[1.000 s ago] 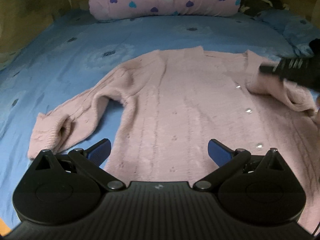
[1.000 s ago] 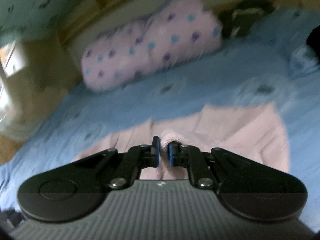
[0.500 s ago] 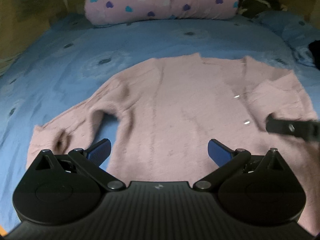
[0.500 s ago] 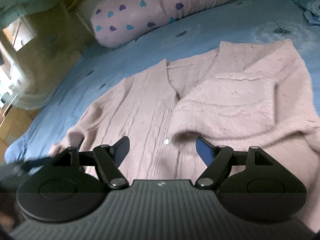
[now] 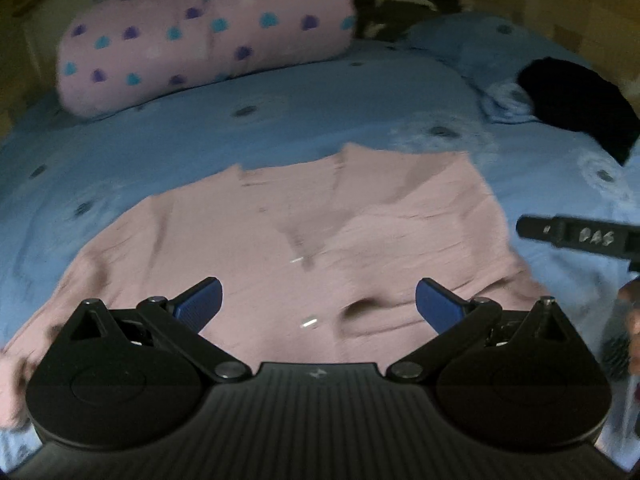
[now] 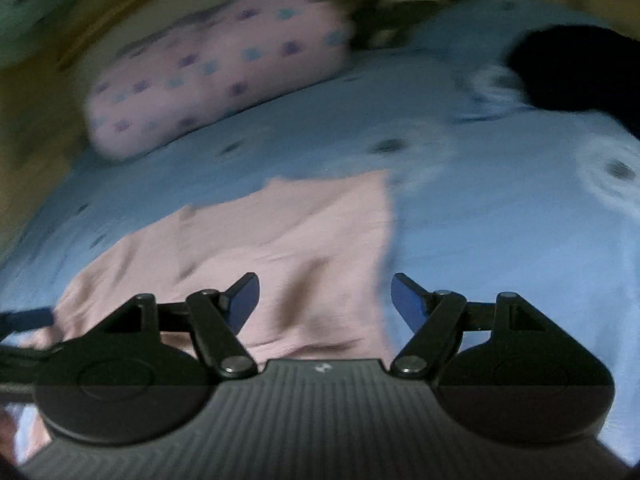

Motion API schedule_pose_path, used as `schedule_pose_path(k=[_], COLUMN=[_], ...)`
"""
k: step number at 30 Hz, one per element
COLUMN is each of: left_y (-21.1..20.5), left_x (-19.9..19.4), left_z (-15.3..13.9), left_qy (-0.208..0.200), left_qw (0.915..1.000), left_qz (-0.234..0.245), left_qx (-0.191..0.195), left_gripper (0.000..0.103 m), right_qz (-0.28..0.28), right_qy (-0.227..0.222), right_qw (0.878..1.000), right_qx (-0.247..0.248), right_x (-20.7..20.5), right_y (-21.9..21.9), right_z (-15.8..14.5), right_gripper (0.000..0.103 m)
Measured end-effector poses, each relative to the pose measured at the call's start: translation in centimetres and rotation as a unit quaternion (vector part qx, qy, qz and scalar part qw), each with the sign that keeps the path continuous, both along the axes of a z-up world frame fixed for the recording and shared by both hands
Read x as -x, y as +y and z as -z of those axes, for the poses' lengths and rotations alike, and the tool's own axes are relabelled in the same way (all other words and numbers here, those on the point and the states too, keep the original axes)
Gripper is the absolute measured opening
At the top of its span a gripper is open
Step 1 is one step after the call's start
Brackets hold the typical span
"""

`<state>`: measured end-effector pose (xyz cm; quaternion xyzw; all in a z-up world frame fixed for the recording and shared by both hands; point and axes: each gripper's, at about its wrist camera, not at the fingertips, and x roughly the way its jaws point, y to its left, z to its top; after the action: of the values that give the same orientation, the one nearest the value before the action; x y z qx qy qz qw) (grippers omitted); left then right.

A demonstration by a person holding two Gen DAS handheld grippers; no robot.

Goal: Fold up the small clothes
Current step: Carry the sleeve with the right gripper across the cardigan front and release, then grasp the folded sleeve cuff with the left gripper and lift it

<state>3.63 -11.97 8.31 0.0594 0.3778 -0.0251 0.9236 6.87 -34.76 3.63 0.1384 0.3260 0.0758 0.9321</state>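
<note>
the pink knitted cardigan (image 5: pixel 304 248) lies flat on the blue bedsheet (image 5: pixel 280 120), toward the near edge of the bed. its long axis runs from the near edge toward the head of the bed, with the v-neck (image 5: pixel 296 216) pointing at the far end and the hem hidden under the left gripper's body. one sleeve is folded across the front on the right side, its cuff (image 5: pixel 360 312) ending near the button line; the other sleeve (image 5: pixel 48 320) trails off toward the bed's left edge, blurred. two small shiny buttons (image 5: pixel 309 323) show down the middle.

the left gripper (image 5: pixel 318 300) hangs above the lower part of the cardigan, its blue pads wide apart and holding nothing. the right gripper (image 6: pixel 325 300) also has its jaws spread, with nothing between them, and sits over the cardigan's right border, one pad over pink knit and the other over bare sheet. in the left wrist view it shows as a dark bar (image 5: pixel 580 236) just off the garment's right side.

at the head of the bed lies a pink bolster with blue and purple hearts (image 5: pixel 208 36). a black garment (image 5: pixel 576 108) sits near the far right corner, beside a blue pillow (image 5: pixel 480 40). wooden panelling (image 6: pixel 40 100) bounds the bed on the left. both views are motion-blurred.
</note>
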Motion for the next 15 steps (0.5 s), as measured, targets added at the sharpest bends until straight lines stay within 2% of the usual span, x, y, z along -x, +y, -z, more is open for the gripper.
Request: schedule_pose_path(k=[3,6,10,11,15], left_y=[-2.8,-5.4,-8.4,-8.8,-9.2], left_x=[-1.6,-3.4,-5.6,-6.0,-6.9], left_z=[0.8,2.1,4.2,4.7,6.2], left_qy=[0.002,0.008,0.019,0.022,0.022], left_qw=[0.9999,0.9995,0.9992,0.9990,0.9988], left_qz=[0.011,0.023,0.035,0.036,0.033], left_qx=[0.012,0.018,-0.008,-0.012,-0.028], left_gripper=[0.103,0.103,0.103,0.103,0.103], right_qz=[0.058,0.077,0.074,0.074,0.095], right_qy=[0.024,0.026,0.034,0.036,0.032], right_qw=[0.998,0.996,0.996,0.996,0.994], right_qx=[0.015,0.036,0.024,0.019,0.046], right_x=[-0.5,-0.5,-0.5,-0.6,-0.9], right_y=[-2.1,-3.1,-3.9,-4.0,-3.9], right_z=[1.4,2.1,2.4,2.3,1.9], right_gripper=[0.075,0.075,0.075,0.072,0.073])
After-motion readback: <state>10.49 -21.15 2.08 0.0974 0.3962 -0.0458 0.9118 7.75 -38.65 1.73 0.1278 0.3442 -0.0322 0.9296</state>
